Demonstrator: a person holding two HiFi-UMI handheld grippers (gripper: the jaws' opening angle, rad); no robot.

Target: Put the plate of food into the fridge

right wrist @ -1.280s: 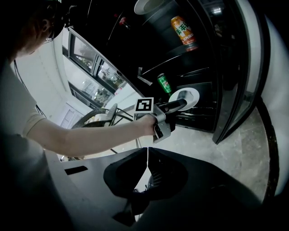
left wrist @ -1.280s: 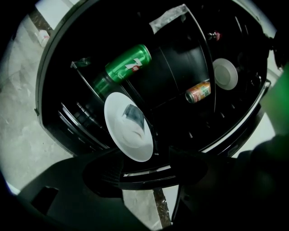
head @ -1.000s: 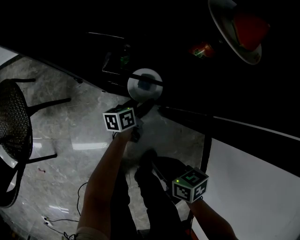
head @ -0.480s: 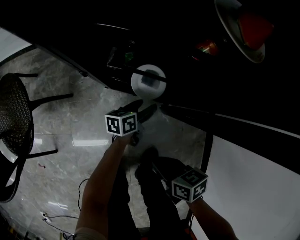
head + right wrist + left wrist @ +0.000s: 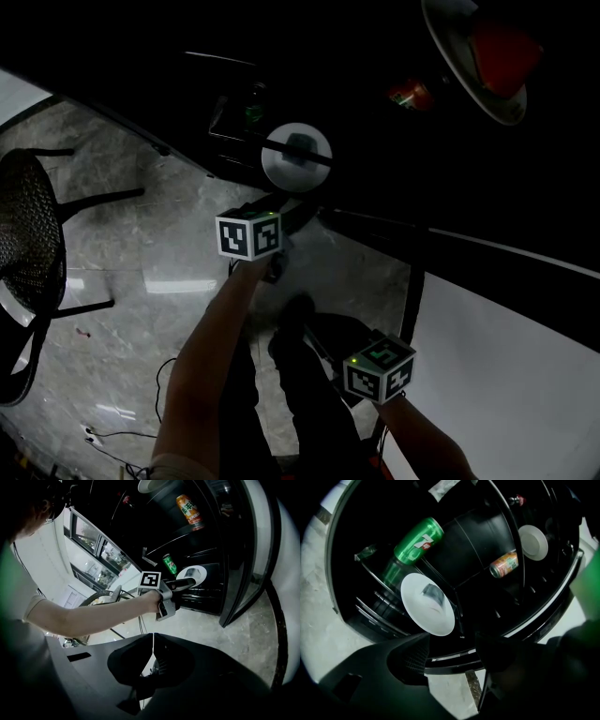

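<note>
plate [image 5: 427,603] inside fridge [image 5: 480,538], just beyond left gripper [image 5: 452,643], jaws parted

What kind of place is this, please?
Probably an indoor room by an open fridge: a green can and a white plate are inside it, above a pale stone-like floor with a mesh chair.
</note>
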